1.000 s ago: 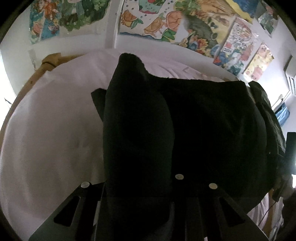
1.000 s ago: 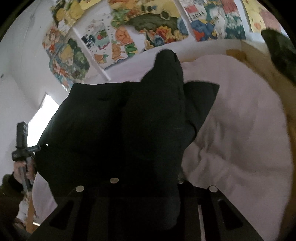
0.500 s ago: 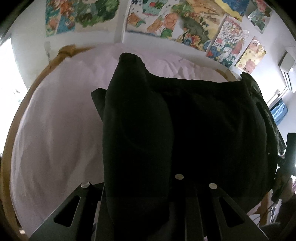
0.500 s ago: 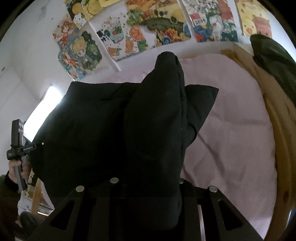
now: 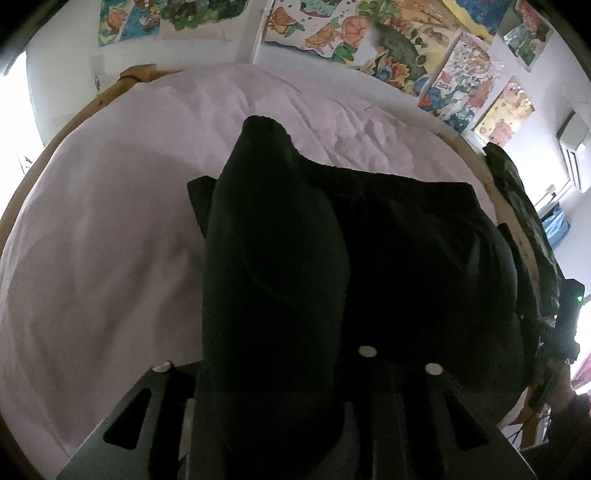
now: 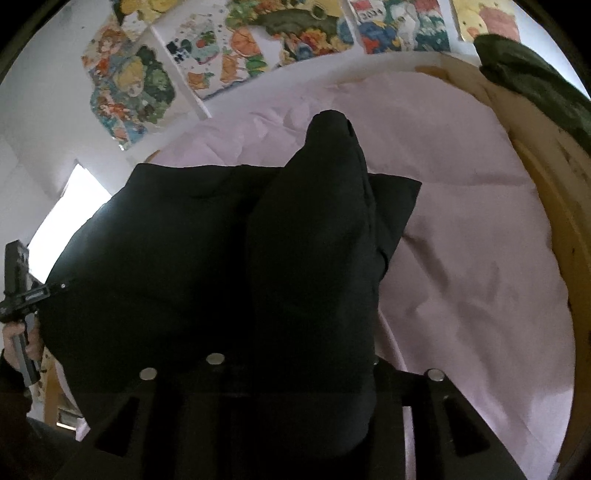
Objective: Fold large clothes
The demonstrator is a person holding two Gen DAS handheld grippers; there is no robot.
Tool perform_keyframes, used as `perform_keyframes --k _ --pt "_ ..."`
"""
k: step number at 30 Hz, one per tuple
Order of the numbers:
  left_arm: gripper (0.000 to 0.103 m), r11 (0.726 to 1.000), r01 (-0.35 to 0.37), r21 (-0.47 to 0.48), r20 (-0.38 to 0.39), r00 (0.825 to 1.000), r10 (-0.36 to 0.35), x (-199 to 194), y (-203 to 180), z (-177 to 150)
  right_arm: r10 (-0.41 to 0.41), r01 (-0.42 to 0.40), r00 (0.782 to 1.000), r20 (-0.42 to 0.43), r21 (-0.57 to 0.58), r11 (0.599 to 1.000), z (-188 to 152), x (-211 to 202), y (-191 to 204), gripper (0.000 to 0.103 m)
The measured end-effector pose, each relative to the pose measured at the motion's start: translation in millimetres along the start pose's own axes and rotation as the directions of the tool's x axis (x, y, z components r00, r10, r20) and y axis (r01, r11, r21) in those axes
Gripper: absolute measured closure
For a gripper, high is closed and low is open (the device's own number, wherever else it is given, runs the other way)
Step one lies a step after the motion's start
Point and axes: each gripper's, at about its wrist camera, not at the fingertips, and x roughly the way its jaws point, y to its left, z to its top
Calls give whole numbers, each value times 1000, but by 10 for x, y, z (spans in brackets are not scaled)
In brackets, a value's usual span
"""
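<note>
A large black garment (image 5: 406,251) hangs stretched between my two grippers above a bed with a pale pink sheet (image 5: 110,229). My left gripper (image 5: 280,369) is shut on one edge of it; bunched cloth drapes over the fingers and hides them. My right gripper (image 6: 306,369) is shut on the other edge of the black garment (image 6: 166,258), its fingers also hidden under cloth. In the right wrist view the left gripper (image 6: 22,291) shows at the far left, held in a hand.
The bed has a wooden frame (image 6: 561,221) around the pink sheet (image 6: 461,258). A dark green garment (image 6: 535,85) lies over the frame's far corner. Colourful posters (image 5: 332,33) cover the wall behind. A bright window (image 6: 70,206) is at the left.
Both grippers have risen and drawn back with the garment, so more of the pink sheet and the bed frame shows beyond it. The grip on the cloth is unchanged.
</note>
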Motion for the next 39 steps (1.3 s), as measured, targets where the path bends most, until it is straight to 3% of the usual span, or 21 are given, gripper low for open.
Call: perform_keyframes --k 5,8,11,13,17,21,25,29,34,39 --pt "55 998 -10 -65 -30 1000 8 61 123 7 -27 27 1000 -5 34 999 -18 24 -96 53" --pt "49 993 -35 -113 -32 999 31 27 199 15 -64 64 998 -1 44 997 -10 17 -78 44" --pt "48 990 -65 -127 -6 998 65 -76 217 4 -106 105 994 27 60 993 -34 -27 -51 38" --pt "46 989 -98 -114 23 995 101 -154 180 -30 -148 144 987 65 62 988 -81 -89 -40 21" --pt "41 978 -196 -66 98 974 202 -350 67 -148 -202 193 968 146 74 978 -165 -238 63 19" --pt "32 968 -242 -73 207 945 252 -594 -42 -264 -231 215 940 250 93 972 -265 -438 170 4" --pt "8 956 -264 -128 302 908 291 -816 -136 -385 -240 229 919 312 71 971 -393 -602 270 3" --pt "5 952 -270 -142 350 886 303 -980 -253 -500 -242 240 903 355 52 969 -492 -718 384 1" --pt "2 956 -256 -142 447 845 293 -1234 -403 -717 -213 224 879 427 26 974 -642 -970 597 1" --pt "2 939 -330 -96 504 797 332 -1473 -676 -1012 -196 231 838 510 -6 973 -840 -1241 875 1"
